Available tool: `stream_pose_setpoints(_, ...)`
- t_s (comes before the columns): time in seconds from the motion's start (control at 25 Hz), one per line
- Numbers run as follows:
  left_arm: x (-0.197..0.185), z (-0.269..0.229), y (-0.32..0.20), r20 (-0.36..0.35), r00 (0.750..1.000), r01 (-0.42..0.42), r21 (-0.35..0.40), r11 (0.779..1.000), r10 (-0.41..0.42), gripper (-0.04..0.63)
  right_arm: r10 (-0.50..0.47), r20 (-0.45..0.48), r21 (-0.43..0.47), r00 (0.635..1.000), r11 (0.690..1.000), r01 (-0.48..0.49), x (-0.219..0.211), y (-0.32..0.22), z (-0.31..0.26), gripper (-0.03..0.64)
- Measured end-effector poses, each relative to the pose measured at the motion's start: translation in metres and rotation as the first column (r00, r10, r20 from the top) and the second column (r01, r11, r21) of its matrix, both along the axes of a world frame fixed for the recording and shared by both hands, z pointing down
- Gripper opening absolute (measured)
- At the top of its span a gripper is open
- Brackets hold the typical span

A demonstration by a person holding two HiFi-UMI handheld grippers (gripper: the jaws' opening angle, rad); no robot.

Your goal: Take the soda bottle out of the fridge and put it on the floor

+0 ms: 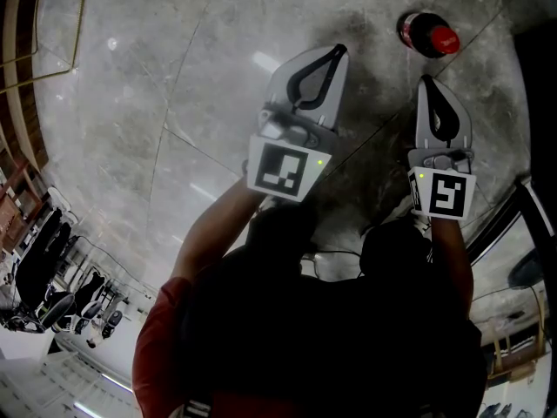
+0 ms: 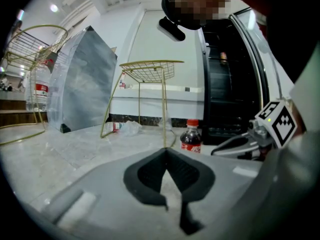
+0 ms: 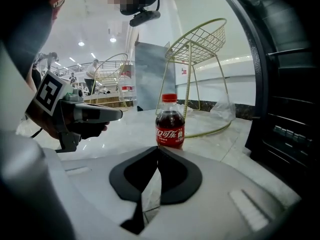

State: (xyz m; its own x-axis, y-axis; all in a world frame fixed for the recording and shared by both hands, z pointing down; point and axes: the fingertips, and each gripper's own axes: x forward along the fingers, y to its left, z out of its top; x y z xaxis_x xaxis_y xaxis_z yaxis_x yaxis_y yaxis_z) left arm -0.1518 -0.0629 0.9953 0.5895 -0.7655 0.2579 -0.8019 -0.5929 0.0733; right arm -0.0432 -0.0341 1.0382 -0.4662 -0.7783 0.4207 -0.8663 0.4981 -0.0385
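**Soda bottle on floor; both claws shut and empty**

Markings: The soda bottle [image 3: 170, 122] carries a red label with white Chinese characters in a cola brand's script, and a red cap. The contents are dark. A black-and-white square marker is shown on each gripper's cube. A red label is also seen on a large clear water bottle [image 2: 39, 86] held in a gold wire stand at far left of the left gripper view; its print is too small to be read.

Claws: The right gripper [image 3: 157, 148] is found closed, its jaw tips meeting, with nothing between them. The soda bottle is not touched; a strip of bare floor [image 1: 174, 103] is seen between it and the tips in the head view. The left gripper [image 2: 166, 150] is likewise closed tip to tip and empty. Both are held low over the floor, side by side.

Location of task item: The soda bottle is stood upright on the grey marbled floor, just ahead of the right gripper. It lies close to the dark fridge [image 2: 227, 99], whose door stands open, and near a gold wire table [image 2: 150, 71]. A crumpled plastic bottle [image 2: 122, 127] is noted on the floor beyond that table.
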Motion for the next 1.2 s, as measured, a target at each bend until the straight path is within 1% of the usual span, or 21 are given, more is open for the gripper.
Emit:
stream_pose_setpoints(0.32,0.001,0.004,0.002,0.005,1.0,-0.006,-0.018,1.0,0.006,-0.002,0.015,0.0,0.002,1.0,1.0,-0.015,-0.001,-0.002,-0.003,0.002)
stream_pose_setpoints(0.48,0.006,0.007,0.008,0.042,0.998,-0.047,-0.022,0.999,0.048,-0.002,-0.036,-0.005,0.012,0.999,0.999,0.036,-0.006,0.001,-0.012,0.002)
stream_pose_setpoints(0.6,0.011,0.01,0.017,0.06,0.996,-0.061,-0.05,0.997,0.064,-0.002,-0.018,-0.02,0.003,1.0,1.0,0.018,0.003,0.002,-0.022,0.002)
stream_pose_setpoints(0.68,0.016,0.003,0.023,0.064,0.995,-0.078,-0.072,0.994,0.082,-0.002,0.001,-0.029,-0.003,1.0,1.0,-0.001,0.009,0.004,-0.037,0.002)
stream_pose_setpoints(0.84,0.022,-0.044,0.038,0.108,0.977,-0.173,-0.078,0.982,0.181,-0.002,-0.025,-0.044,0.003,0.999,1.0,0.025,0.003,0.018,-0.085,0.002)
stream_pose_setpoints(0.92,0.023,-0.074,0.048,0.129,0.969,-0.2,-0.094,0.975,0.211,-0.002,-0.019,-0.049,-0.016,0.999,1.0,0.018,0.006,0.031,-0.116,0.002)
stream_pose_setpoints(1.0,0.023,-0.109,0.053,0.143,0.966,-0.199,-0.11,0.974,0.214,-0.002,0.007,-0.051,-0.046,0.999,0.999,-0.009,0.015,0.039,-0.149,0.002)
stream_pose_setpoints(1.08,0.025,-0.147,0.052,0.153,0.968,-0.183,-0.113,0.977,0.199,-0.002,0.055,-0.033,-0.069,0.998,0.996,-0.058,0.026,0.042,-0.184,0.002)
stream_pose_setpoints(1.2,0.033,-0.212,0.05,0.143,0.971,-0.176,-0.108,0.978,0.19,-0.002,0.138,-0.024,-0.101,0.99,0.985,-0.14,0.043,0.049,-0.245,0.002)
